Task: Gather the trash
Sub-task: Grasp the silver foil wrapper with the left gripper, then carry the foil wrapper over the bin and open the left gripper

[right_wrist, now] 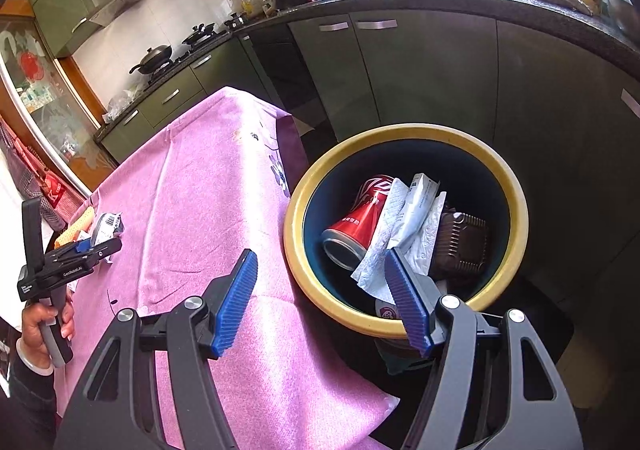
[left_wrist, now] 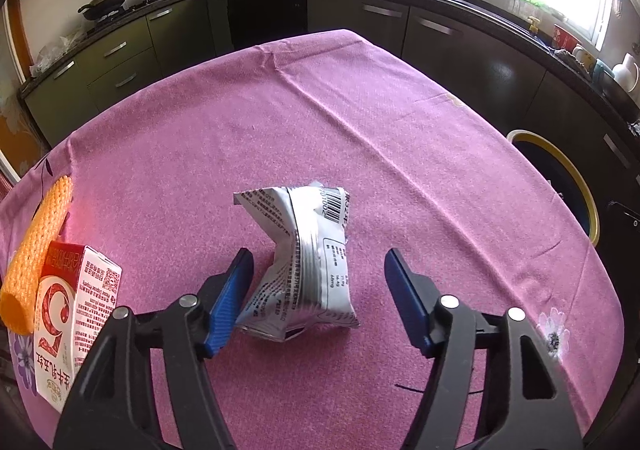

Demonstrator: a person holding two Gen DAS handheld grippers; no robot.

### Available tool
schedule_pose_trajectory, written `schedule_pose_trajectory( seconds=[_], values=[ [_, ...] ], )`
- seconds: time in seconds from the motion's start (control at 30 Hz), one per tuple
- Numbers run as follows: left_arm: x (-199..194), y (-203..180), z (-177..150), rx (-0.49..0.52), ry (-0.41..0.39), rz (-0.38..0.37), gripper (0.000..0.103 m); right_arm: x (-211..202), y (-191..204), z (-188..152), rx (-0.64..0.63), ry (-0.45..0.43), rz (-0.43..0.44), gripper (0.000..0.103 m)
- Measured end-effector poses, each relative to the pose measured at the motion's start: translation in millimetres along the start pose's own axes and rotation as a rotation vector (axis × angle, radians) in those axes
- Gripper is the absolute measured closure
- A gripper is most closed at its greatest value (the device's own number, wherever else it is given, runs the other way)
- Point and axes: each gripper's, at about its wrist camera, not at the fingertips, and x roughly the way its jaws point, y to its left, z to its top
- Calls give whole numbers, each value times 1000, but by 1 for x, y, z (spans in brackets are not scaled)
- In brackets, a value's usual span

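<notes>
The yellow-rimmed trash bin (right_wrist: 404, 314) right of the bench (left_wrist: 320, 121) already holds a red soda can (right_wrist: 356, 221), crumpled paper (right_wrist: 404, 226) and a brown tray (right_wrist: 464, 242). The right gripper (right_wrist: 320, 274) hangs beside it, fingers spread, empty. The left gripper (left_wrist: 318, 278), fingers spread, straddles a silver snack wrapper (left_wrist: 300, 258); a milk carton (left_wrist: 72, 314) and orange foam net (left_wrist: 36, 254) also remain at near left.

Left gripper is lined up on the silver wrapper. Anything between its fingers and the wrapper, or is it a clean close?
Nothing visible stands between them. The left gripper is open with the silver wrapper already lying between its fingers on the pink tablecloth. The milk carton and orange foam net sit off to the left, outside the fingers.
</notes>
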Motion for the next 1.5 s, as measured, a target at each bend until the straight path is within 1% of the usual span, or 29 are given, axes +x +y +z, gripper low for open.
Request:
schedule_pose_trajectory(
  seconds=[0.07,0.1,0.13,0.3,0.4,0.53,0.63,0.7,0.83,1.0,1.13,1.27,1.33,1.4,1.43,1.47,1.5],
  values=[
    [1,2,0,-5,3,3,52,-1,-1,0,1,-2,-1,37],
    [1,2,0,-7,2,3,54,-1,-1,0,1,-1,-1,37],
    [1,3,0,-7,2,2,58,-1,-1,0,2,-2,-1,37],
    [-3,2,-2,-4,-8,2,62,0,0,0,-1,4,1,37],
    [-10,-2,-3,11,-22,5,62,1,1,-1,-4,6,4,37],
    [-28,-17,-5,54,-52,2,62,-1,2,-2,-7,-1,10,37],
    [-44,-35,-4,92,-71,-31,62,-6,3,-2,-15,-11,3,37],
    [-55,-49,-3,117,-84,-60,62,-11,1,-4,-20,-18,-6,37],
    [-76,-85,2,173,-109,-142,62,-25,-7,-8,-24,-29,-29,37],
    [-90,-141,14,262,-118,-256,62,-49,-31,-14,-7,-66,-89,37],
    [-82,-188,30,325,-117,-324,62,-67,-56,-18,34,-92,-113,37],
    [-56,-236,50,375,-87,-385,62,-81,-78,-25,75,-107,-134,37],
    [-39,-258,60,396,-82,-392,61,-85,-87,-27,95,-109,-144,37],
    [-17,-278,71,407,-65,-413,41,-89,-96,-29,114,-110,-152,37],
    [-6,-285,76,405,-66,-424,21,-91,-100,-29,123,-110,-154,37],
    [1,-291,81,397,-81,-404,16,-92,-102,-30,128,-109,-155,37],
    [6,-293,84,392,-95,-377,16,-93,-103,-31,130,-108,-157,37]
  ],
)
